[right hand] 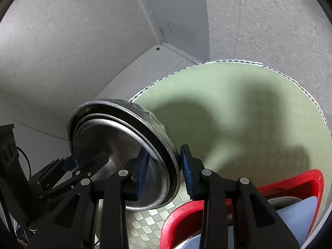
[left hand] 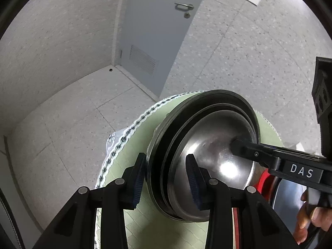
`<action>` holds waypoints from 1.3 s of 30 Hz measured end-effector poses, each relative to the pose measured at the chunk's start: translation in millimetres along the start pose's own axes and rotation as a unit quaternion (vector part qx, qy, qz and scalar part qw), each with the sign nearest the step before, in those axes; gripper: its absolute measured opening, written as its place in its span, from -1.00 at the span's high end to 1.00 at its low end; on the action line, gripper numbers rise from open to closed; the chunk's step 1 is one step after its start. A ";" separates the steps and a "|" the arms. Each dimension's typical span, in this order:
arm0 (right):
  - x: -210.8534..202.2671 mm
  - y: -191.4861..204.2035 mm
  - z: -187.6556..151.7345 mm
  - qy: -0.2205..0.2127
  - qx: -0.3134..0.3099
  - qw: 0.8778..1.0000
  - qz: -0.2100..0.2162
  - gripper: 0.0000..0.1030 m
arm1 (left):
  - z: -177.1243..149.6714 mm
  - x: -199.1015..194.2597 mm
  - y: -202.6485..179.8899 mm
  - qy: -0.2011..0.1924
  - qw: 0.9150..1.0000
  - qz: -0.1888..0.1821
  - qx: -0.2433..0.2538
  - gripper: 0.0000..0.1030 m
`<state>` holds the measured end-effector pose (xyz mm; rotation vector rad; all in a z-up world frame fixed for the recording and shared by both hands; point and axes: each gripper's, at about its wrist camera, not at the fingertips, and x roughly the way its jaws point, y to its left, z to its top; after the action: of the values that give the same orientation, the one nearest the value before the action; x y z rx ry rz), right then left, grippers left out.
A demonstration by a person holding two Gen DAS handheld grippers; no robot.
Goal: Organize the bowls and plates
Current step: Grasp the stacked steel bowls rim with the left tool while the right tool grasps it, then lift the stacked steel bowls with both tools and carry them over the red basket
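A stack of nested steel bowls [left hand: 209,151] sits on a round table with a pale green cloth [left hand: 145,224]; it also shows in the right wrist view [right hand: 116,145]. My left gripper [left hand: 166,180] straddles the near rim of the stack, one pad outside and one inside, with a visible gap. My right gripper [right hand: 164,170] straddles the opposite rim the same way; its finger [left hand: 244,147] reaches into the inner bowl in the left wrist view. The jaws of both stand open around the rims, and I cannot tell whether the pads touch the metal.
A red plastic basket [right hand: 294,182] holding pale blue plates [right hand: 296,217] and a steel dish stands on the green cloth [right hand: 238,114] at the lower right. The table edge has a patterned trim [left hand: 132,126]. Beyond are a tiled floor, walls and a grey door [left hand: 157,31].
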<state>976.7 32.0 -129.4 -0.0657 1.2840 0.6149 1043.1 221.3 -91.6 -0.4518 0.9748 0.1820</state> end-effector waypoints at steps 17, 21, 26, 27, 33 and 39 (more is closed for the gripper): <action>50.7 2.1 18.7 0.051 -0.067 0.995 0.044 0.38 | -29.5 16.7 13.3 -0.010 0.999 0.004 -0.052 0.28; 55.5 -0.1 19.5 0.055 -0.051 0.995 0.060 0.36 | -24.0 20.6 21.0 -0.008 0.998 -0.001 -0.062 0.28; 60.4 -15.8 14.3 0.066 -0.001 0.994 0.086 0.29 | -17.3 23.1 22.2 -0.006 0.997 -0.002 -0.072 0.29; 60.1 -18.9 13.3 0.064 0.011 0.994 0.091 0.31 | -16.2 23.3 22.7 -0.001 0.997 -0.001 -0.072 0.30; 47.2 -23.8 9.3 0.049 0.022 0.994 0.099 0.38 | -8.7 17.2 26.6 0.007 0.996 -0.016 -0.087 0.36; 21.0 -27.8 8.8 0.028 0.022 0.993 0.109 0.39 | 0.1 -8.3 20.3 -0.008 0.996 -0.025 -0.082 0.37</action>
<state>1000.3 20.2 -153.7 0.0956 1.3685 0.7747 1031.5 239.9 -90.5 -0.6240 0.9347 0.2207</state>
